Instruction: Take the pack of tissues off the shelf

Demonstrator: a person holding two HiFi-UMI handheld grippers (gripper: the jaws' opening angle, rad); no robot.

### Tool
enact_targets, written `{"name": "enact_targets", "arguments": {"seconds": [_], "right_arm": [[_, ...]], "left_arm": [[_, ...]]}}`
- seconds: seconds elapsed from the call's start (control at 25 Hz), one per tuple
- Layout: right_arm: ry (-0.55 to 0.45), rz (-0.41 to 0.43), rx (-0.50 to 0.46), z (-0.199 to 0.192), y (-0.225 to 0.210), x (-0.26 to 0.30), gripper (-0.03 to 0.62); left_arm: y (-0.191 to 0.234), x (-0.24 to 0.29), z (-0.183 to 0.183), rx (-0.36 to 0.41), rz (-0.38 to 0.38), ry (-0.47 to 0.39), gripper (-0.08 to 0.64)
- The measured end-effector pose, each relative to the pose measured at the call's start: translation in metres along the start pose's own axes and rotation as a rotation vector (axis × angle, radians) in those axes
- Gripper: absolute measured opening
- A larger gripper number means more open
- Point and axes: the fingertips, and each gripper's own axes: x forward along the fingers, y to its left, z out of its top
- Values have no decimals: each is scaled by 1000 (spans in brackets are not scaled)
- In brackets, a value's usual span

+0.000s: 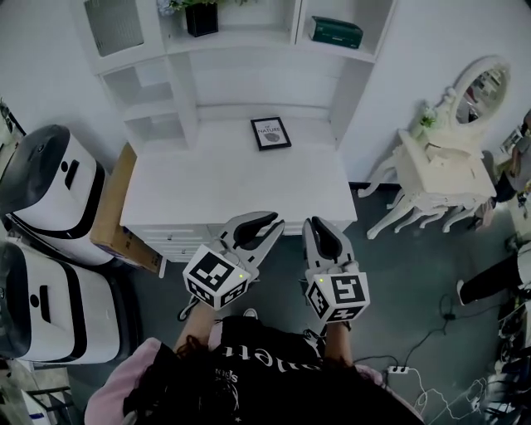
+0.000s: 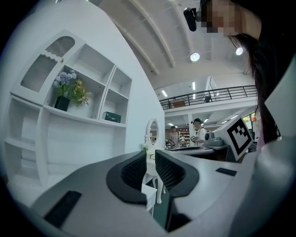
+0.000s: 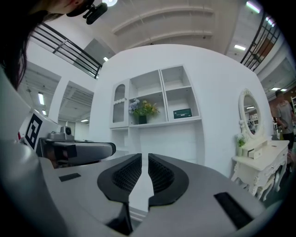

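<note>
A white desk (image 1: 232, 183) carries a tall white shelf unit (image 1: 265, 75) at its back, and a white vanity table (image 1: 440, 170) with an oval mirror stands to the right of it. The person stands before the desk with both grippers side by side, pointed towards it, their tips near its front edge. The left gripper (image 1: 279, 222) has its jaws drawn together with only a thin slit between the ribbed pads and nothing in them. The right gripper (image 1: 312, 222) is the same: pads all but meeting, empty, touching nothing. A framed picture (image 1: 270, 133) lies on the desktop near the back. The pack of tissues (image 1: 336, 31), dark green, lies in the upper right compartment of the shelf unit, well apart from both grippers, with a potted plant (image 1: 202, 17) in the compartment to its left
</note>
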Motion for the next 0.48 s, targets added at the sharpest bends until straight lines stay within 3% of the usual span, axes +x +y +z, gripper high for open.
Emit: {"name": "enact_targets", "arguments": {"seconds": [0.48], "right_arm": [[66, -76, -23, -11, 8, 25, 72]], "left_arm": [[39, -2, -7, -60, -58, -19, 69]]}}
